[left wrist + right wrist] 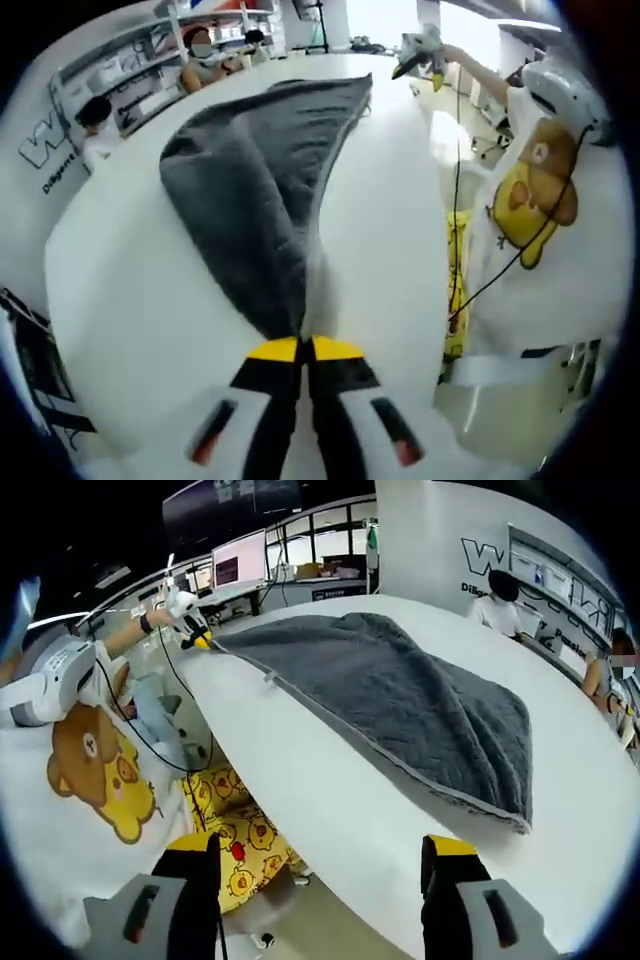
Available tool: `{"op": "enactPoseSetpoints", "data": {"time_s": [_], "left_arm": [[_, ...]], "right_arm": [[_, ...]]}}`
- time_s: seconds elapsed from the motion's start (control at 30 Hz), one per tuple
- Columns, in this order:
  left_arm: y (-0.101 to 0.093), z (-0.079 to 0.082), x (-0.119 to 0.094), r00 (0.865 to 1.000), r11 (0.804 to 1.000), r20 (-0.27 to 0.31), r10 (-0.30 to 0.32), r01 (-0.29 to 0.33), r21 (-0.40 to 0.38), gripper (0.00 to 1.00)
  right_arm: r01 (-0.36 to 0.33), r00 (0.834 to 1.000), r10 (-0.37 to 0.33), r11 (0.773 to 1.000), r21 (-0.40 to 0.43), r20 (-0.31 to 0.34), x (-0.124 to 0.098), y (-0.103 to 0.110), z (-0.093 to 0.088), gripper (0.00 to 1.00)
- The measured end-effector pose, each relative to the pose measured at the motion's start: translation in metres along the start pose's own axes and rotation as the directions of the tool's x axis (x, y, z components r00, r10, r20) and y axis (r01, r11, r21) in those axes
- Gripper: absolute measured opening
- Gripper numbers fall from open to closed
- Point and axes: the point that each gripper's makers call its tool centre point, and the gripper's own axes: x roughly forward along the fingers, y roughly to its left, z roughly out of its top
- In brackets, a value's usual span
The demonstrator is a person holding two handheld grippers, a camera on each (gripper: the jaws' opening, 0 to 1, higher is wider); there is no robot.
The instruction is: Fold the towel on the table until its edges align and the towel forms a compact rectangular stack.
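Left tongs [304, 349] pinching grey towel [265, 170] corner, right tongs [320, 855] spread wide, white table [330, 800].

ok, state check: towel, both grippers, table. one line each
towel: grey, lying on the table, partly folded over itself, one corner pinched and lifted
left gripper: jaws closed on a towel corner
right gripper: jaws wide apart, holding nothing, at the table's near edge, short of the towel
table: white, towel draped across it
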Motion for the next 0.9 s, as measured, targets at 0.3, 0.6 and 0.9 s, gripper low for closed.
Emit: {"op": "enactPoseSetpoints", "data": {"time_s": [0.3, 0.6, 0.9], "left_arm": [[0.015, -0.011, -0.005, 0.996, 0.997, -0.045, 0.078, -0.078, 0.013, 0.04], [0.028, -0.02, -0.01, 0.988, 0.991, -0.083, 0.131, -0.13, 0.018, 0.04], [0.024, -0.014, -0.015, 0.993, 0.993, -0.025, 0.116, -0.117, -0.035, 0.09]], "right_arm": [[0.0, 1.0, 0.0, 1.0, -0.004, 0.007, -0.004, 0.006, -0.003, 0.86], [0.003, 1.0, -0.003, 1.0, 0.001, 0.013, -0.007, 0.006, -0.006, 0.86], [0.001, 1.0, -0.001, 1.0, 0.004, 0.012, -0.007, 0.006, -0.008, 0.86]]}}
